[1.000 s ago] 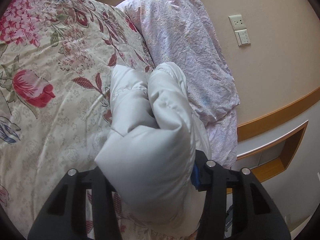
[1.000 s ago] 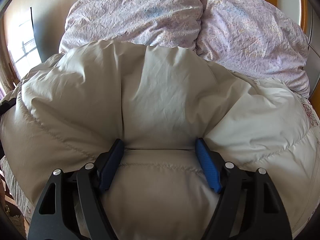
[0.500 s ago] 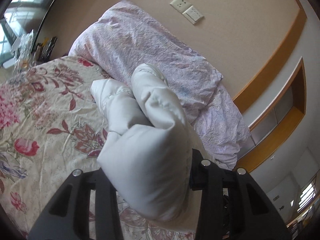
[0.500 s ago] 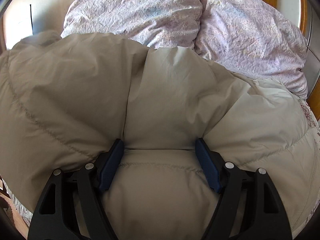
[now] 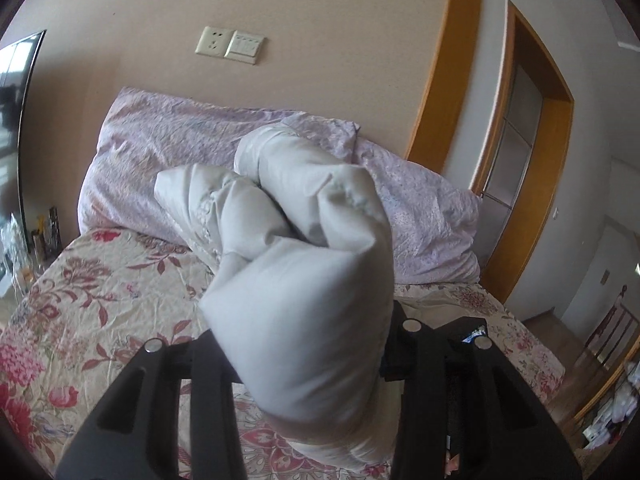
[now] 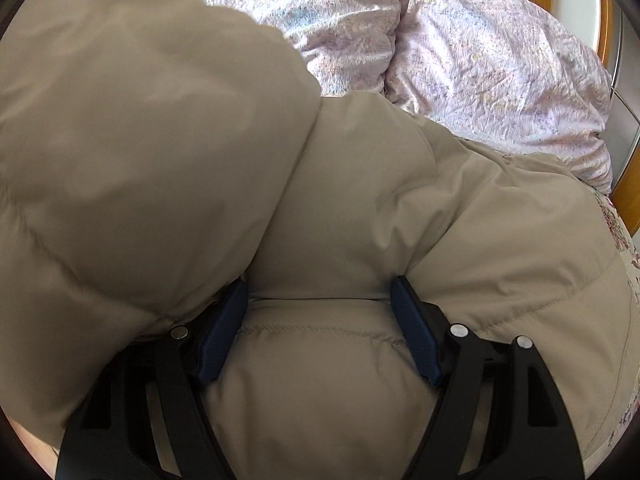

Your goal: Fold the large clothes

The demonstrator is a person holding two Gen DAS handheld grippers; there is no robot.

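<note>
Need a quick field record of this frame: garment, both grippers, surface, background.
garment: pale puffy quilted jacket, bunched, partly lifted off the bed
left gripper: shut on a thick wad of the jacket, held above the bedspread
right gripper: fingers set wide, pressing into a padded section at a stitched seam
surface: floral bedspread
pillows: two lilac ones side by side at the head of the bed
wall: socket and switch plate above the pillows
</note>
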